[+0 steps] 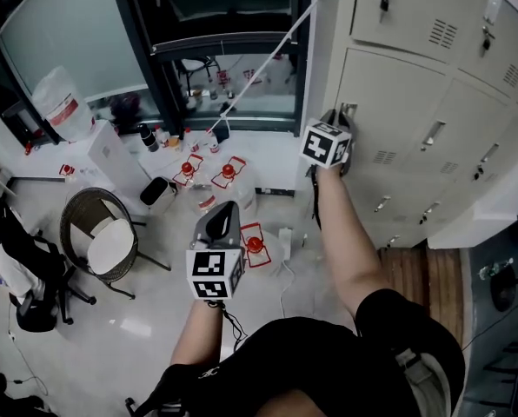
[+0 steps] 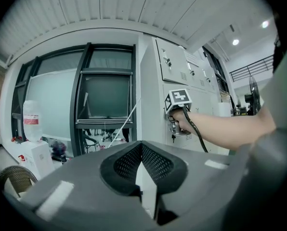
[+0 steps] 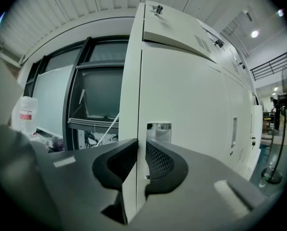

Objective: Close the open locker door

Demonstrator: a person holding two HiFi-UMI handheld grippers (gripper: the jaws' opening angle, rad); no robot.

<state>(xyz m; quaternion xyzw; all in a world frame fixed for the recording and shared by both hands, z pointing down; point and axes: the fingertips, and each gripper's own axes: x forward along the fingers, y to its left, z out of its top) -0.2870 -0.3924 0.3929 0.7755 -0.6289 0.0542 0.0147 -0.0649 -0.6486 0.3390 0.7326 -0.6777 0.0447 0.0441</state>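
The cream locker door (image 1: 398,102) is the left one in the bank's second row and lies almost flush with the cabinet front. My right gripper (image 1: 337,118) is at its left edge beside the chrome handle (image 1: 347,109). In the right gripper view the door's edge (image 3: 139,105) runs between the pads, which close on it just under the handle (image 3: 159,128). The right gripper (image 2: 175,127) also shows against the locker in the left gripper view. My left gripper (image 1: 223,218) hangs in mid-air over the floor, away from the lockers, its pads (image 2: 134,160) meeting at the tips on nothing.
More lockers (image 1: 468,137) run to the right. On the floor stand several red-capped water jugs (image 1: 229,173), a round chair (image 1: 102,237) and a cardboard box (image 1: 111,155). A white cord (image 1: 259,68) hangs by the window (image 1: 224,7). A seated person (image 1: 11,259) is at far left.
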